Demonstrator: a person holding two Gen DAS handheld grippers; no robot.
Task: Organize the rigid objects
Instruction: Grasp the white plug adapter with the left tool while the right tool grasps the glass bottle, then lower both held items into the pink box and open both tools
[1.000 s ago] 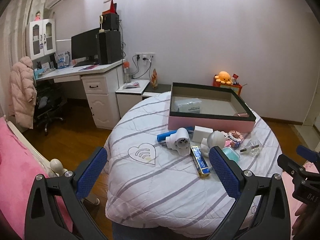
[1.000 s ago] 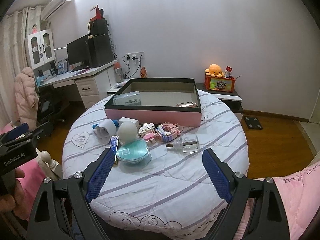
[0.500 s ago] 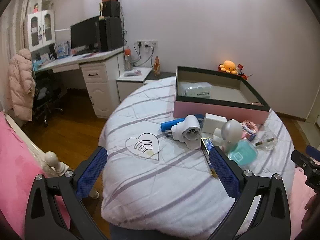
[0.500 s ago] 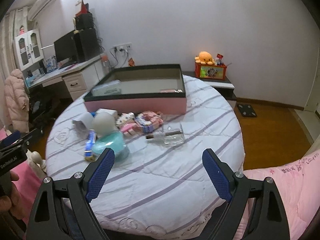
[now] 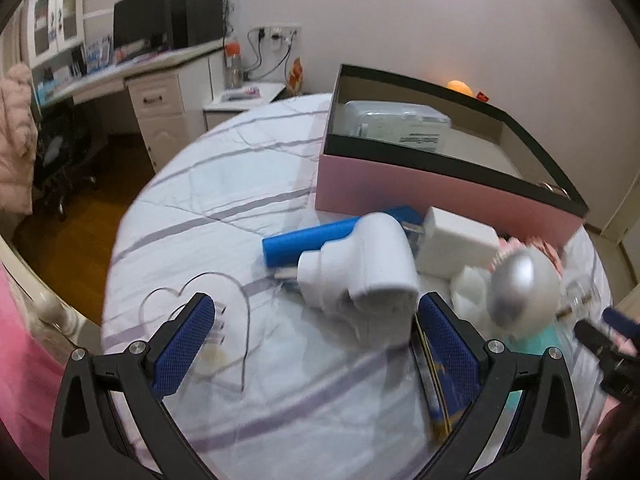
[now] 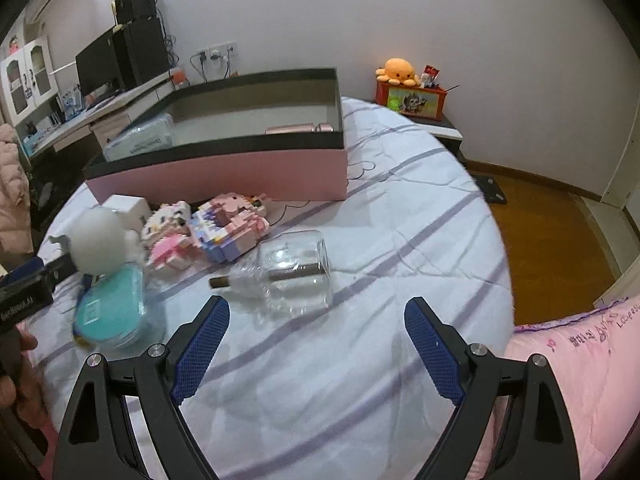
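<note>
A pink box with a black rim [image 5: 440, 196] [image 6: 224, 172] stands open at the back of the round table, with a wipes pack [image 5: 396, 124] inside. In front lie a white plug-shaped device [image 5: 360, 268], a blue tube [image 5: 308, 244], a white cube [image 5: 456, 240], a white ball-shaped device [image 5: 524, 292] [image 6: 100, 240], a teal case [image 6: 116, 312], pink block toys [image 6: 216, 228] and a clear glass bottle [image 6: 292, 276]. My left gripper [image 5: 316, 344] is open, just short of the white device. My right gripper [image 6: 316, 344] is open, just short of the bottle.
A clear heart-shaped piece [image 5: 200, 332] and a blue-yellow flat pack [image 5: 436, 376] lie on the striped cloth. A desk with monitor [image 5: 140, 28] stands far left. An orange plush [image 6: 400, 70] sits on a side table. Pink bedding [image 6: 580, 380] is at right.
Both grippers have moved forward and down toward the table; the objects now loom much larger. Both stay open.
</note>
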